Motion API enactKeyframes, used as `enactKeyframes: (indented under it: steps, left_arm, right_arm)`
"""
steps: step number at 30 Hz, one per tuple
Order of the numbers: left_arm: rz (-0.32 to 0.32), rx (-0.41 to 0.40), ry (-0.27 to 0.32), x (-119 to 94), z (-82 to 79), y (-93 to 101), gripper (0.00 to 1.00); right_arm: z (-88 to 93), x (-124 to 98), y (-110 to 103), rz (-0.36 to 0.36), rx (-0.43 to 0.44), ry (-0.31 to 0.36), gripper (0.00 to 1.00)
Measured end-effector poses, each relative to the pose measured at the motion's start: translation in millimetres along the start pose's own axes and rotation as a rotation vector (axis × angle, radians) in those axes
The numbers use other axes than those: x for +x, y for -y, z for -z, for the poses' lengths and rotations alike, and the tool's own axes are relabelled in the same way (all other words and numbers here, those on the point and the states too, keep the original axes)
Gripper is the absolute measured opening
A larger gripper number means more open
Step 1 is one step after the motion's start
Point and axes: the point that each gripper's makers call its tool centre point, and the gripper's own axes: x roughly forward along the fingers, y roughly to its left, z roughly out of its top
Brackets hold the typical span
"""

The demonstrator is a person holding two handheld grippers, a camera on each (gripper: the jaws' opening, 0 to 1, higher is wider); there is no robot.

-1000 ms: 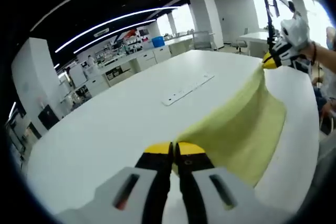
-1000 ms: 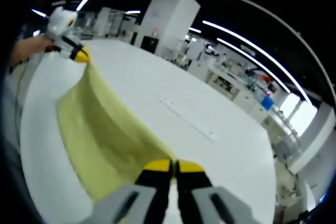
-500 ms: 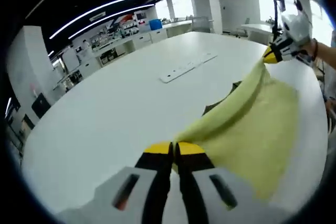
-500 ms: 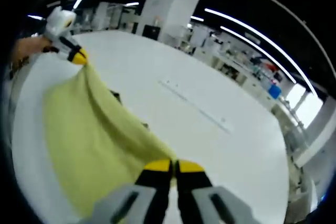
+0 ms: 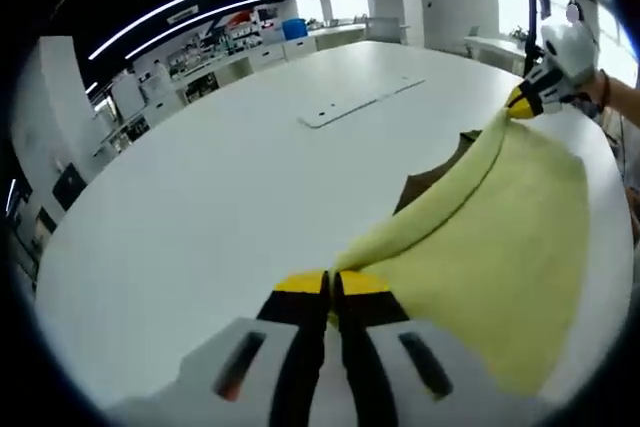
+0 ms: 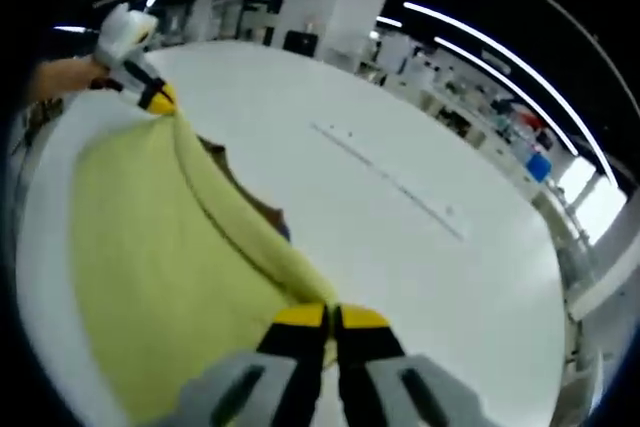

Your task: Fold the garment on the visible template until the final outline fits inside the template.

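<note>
In the left gripper view, the left tongs (image 5: 331,285) are clamped on one corner of the yellow garment (image 5: 490,237). The cloth stretches from there across the white counter (image 5: 200,197) to the right tongs (image 5: 520,107), which pinch the far corner, held by a hand (image 5: 572,52). A brown template (image 5: 430,175) shows on the counter just behind the raised edge of the garment. A long strip (image 5: 360,105) lies farther off.

In the right gripper view, the right tongs (image 6: 331,315) are closed on the garment (image 6: 150,247) corner. The cloth runs to the left tongs (image 6: 160,99), also gripping it. The template (image 6: 255,205) shows partly beside the garment's edge on the counter (image 6: 420,267).
</note>
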Motion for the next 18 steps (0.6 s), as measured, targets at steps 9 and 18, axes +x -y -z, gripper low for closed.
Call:
enactKeyframes:
  steps: [9, 18]
  left_arm:
    - [0.013, -0.051, 0.007, 0, 4.2, -0.8, 0.01]
    - [0.003, 0.045, 0.035, -14, -3.4, -0.7, 0.07]
  right_arm:
    - [2.8, 3, -3, 0.002, 0.016, -0.017, 0.0]
    - [-4.4, -9, 0, -0.01, 0.117, 0.046, 0.04]
